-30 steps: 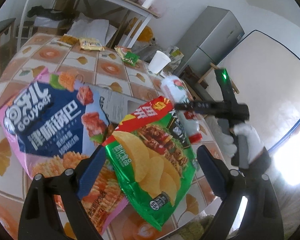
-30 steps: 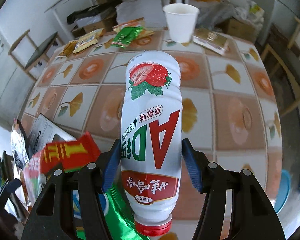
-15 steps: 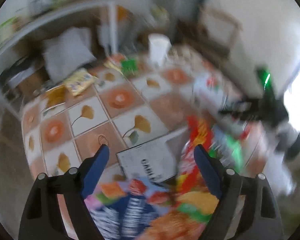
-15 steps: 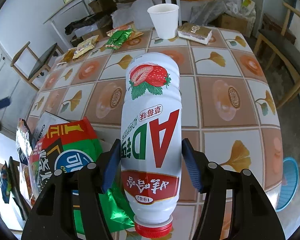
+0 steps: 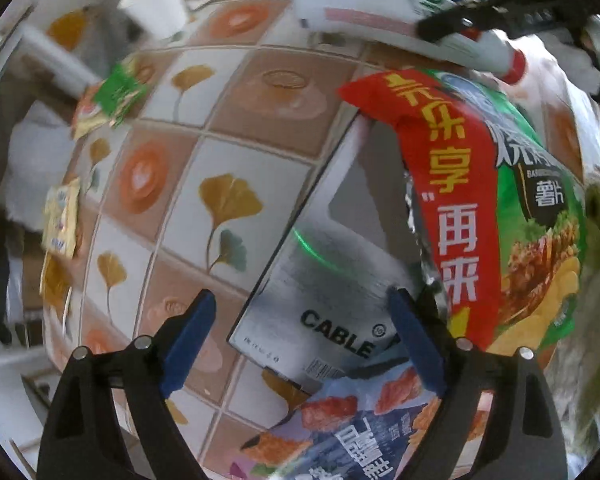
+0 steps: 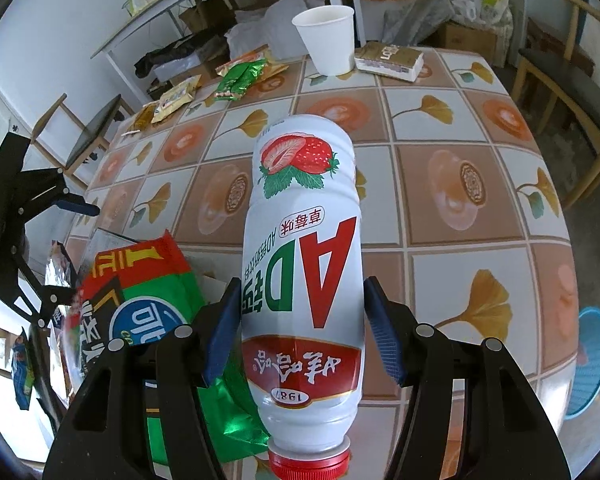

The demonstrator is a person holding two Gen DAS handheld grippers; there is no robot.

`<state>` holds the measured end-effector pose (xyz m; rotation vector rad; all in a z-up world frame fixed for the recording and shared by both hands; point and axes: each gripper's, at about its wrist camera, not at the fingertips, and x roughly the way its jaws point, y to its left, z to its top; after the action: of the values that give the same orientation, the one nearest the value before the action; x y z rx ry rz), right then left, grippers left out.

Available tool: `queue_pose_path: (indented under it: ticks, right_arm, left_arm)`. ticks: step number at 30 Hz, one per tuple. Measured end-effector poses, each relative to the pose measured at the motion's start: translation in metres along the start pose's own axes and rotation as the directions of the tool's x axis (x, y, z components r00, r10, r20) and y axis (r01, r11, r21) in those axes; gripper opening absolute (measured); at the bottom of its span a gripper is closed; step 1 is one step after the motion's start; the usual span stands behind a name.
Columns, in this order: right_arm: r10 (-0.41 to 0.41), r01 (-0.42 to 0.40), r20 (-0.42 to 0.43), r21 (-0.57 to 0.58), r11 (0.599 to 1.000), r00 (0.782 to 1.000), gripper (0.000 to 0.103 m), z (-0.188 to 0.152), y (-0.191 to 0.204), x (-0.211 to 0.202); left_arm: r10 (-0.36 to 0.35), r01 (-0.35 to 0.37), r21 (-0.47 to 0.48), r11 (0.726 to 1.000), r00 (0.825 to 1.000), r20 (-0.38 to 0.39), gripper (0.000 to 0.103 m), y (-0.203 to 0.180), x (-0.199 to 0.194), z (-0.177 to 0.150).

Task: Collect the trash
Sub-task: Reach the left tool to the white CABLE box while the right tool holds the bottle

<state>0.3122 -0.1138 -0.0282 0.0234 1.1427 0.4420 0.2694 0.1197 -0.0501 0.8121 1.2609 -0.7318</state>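
A white strawberry-drink bottle (image 6: 300, 248) with a red cap is clamped between the blue pads of my right gripper (image 6: 303, 284), cap toward the camera, above the tiled table (image 6: 460, 120). The left wrist view shows the same bottle (image 5: 360, 4) at the top. My left gripper (image 5: 300, 300) points down with its jaws wide and nothing held. Below it lies a flat grey box marked CABLE (image 5: 332, 248). A green and red chip bag (image 5: 480, 208) overlaps the box's right side. A blue snack bag (image 5: 360, 432) covers its near corner.
At the table's far side stand a white paper cup (image 6: 330, 40), a tan packet (image 6: 388, 60), a green wrapper (image 6: 240, 76) and yellow wrappers (image 6: 176, 96). A blue basket (image 6: 592, 352) sits on the floor to the right. Chairs and a cluttered shelf ring the table.
My left gripper swung off the two snack bags, rolled, and now looks straight down on the grey box. The right gripper kept its hold on the bottle and barely shifted.
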Motion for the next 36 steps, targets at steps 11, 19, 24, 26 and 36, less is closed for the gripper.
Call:
queue_pose_path:
  ticks: [11, 19, 24, 26, 36]
  right_arm:
    - [0.019, -0.019, 0.002, 0.019, 1.000, 1.000, 0.057, 0.000, -0.003, 0.000]
    - [0.033, -0.034, 0.017, 0.083, 0.996, 0.999, 0.057, -0.003, -0.019, -0.003]
    - [0.000, -0.005, 0.038, 0.133, 0.991, 0.999, 0.057, -0.006, -0.040, -0.011]
    - [-0.007, 0.000, 0.044, 0.156, 0.988, 0.999, 0.057, -0.008, -0.049, -0.013]
    - [-0.011, 0.002, 0.050, 0.181, 0.983, 0.999, 0.057, -0.014, -0.061, -0.020]
  left_arm:
    - [-0.040, 0.039, 0.052, 0.998, 0.999, 0.020, 0.092, 0.009, 0.009, 0.020]
    - [0.037, -0.014, -0.168, 0.986, 0.990, 0.135, 0.092, 0.046, 0.013, 0.037]
    - [0.130, -0.073, -0.297, 0.952, 0.976, 0.175, 0.092, 0.055, 0.015, 0.054]
    - [0.139, -0.069, -0.346, 0.936, 0.974, 0.182, 0.092, 0.057, 0.020, 0.066]
    - [0.067, -0.052, -0.126, 0.991, 0.991, 0.116, 0.091, 0.037, -0.002, 0.049]
